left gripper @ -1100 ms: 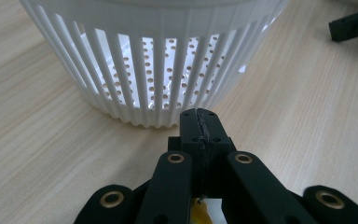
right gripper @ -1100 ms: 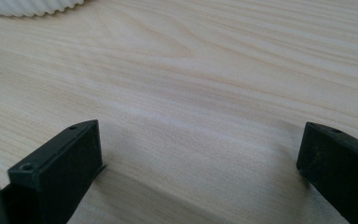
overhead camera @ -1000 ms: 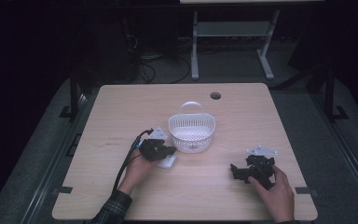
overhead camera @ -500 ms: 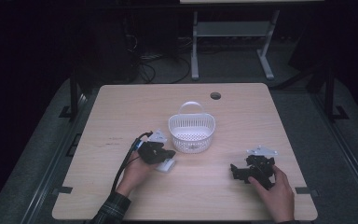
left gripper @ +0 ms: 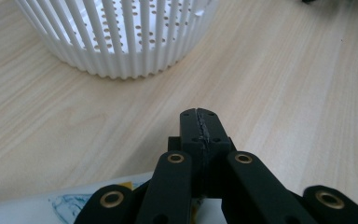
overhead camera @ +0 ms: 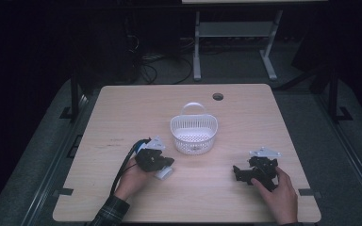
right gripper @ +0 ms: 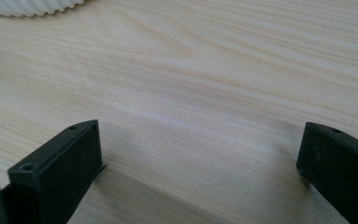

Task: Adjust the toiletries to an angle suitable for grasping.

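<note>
I have the left tongs [overhead camera: 162,162] low over the worktop [overhead camera: 122,113], just near-left of the white basket [overhead camera: 194,134]. In the left gripper view their jaws are clenched flat against each other, with nothing between them. A flat white packet [overhead camera: 164,173] with a blue and yellow print lies on the wood right under those tongs, poking out on their near-right side; in the left gripper view it shows as a pale strip [left gripper: 51,207] beneath the linkage. I cannot tell whether the tongs touch it.

The basket stands upright at the middle of the worktop, its handle on the far side, and its slotted wall [left gripper: 121,37] sits just beyond the left tips.

My right tongs [overhead camera: 245,173] rest near the right edge, well apart from the basket. In the right gripper view their jaws are spread wide, released, with bare wood between them.
</note>
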The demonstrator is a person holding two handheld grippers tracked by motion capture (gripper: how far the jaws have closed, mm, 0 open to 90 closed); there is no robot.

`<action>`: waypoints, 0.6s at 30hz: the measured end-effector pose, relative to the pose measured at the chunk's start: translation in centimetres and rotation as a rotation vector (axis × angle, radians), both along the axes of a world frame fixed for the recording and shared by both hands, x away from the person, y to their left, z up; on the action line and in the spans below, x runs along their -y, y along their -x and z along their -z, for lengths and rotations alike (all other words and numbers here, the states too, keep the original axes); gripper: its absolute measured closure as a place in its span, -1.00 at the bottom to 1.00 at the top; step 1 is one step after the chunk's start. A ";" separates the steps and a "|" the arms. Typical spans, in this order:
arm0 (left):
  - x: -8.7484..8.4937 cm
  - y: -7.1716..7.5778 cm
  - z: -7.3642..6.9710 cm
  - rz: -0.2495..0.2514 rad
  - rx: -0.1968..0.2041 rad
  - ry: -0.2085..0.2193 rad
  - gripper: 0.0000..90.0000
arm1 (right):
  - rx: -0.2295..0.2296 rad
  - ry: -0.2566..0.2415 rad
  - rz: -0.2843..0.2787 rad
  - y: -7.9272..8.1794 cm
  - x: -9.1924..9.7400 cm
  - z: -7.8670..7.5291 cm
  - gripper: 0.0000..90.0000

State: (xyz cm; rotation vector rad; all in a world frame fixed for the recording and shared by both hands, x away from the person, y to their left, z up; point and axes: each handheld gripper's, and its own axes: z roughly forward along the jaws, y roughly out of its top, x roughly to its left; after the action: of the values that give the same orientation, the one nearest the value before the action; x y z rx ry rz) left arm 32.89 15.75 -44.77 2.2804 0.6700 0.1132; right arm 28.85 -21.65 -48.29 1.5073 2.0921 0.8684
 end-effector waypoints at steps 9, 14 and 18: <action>-0.7 1.2 -0.1 0.006 -0.009 -0.001 0.99 | 0.000 0.000 0.000 0.0 0.0 0.0 -1.00; -1.3 1.9 0.0 0.003 -0.013 0.000 1.00 | 0.000 0.000 0.000 0.0 0.0 0.0 -1.00; -1.8 2.5 -0.2 0.004 -0.013 -0.006 1.00 | 0.000 0.000 0.000 0.0 0.0 0.0 -1.00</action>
State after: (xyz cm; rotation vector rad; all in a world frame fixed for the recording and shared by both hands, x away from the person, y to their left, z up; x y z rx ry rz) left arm 30.40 17.52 -44.58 2.2897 0.6732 0.0985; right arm 28.85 -21.65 -48.30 1.5071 2.0921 0.8684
